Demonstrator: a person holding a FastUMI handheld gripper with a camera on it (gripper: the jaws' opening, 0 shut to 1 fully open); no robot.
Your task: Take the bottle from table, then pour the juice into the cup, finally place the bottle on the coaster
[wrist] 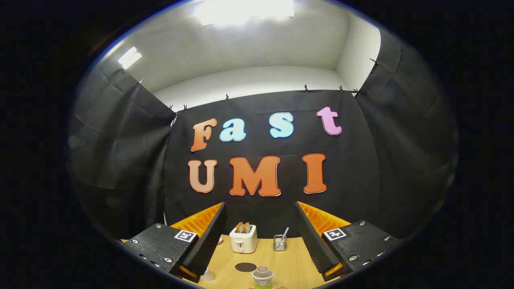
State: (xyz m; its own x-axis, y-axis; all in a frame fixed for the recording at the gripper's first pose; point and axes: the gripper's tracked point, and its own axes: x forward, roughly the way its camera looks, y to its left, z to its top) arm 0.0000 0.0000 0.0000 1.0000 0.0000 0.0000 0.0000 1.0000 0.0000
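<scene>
My gripper (260,224) is held high above the wooden table (293,261), open, with nothing between its fingers. Far below and between the fingers stands the bottle (262,277), clear cap up, with a green label. Just beyond it a dark round coaster (245,267) lies flat on the table. By the left finger (209,241), a pale rounded object (207,275) shows partly behind its tip; I cannot tell if it is the cup.
A white toaster (243,239) with bread slices stands at the back of the table. To its right sits a small wire holder (280,243) with utensils. Black cloth walls close the booth on three sides.
</scene>
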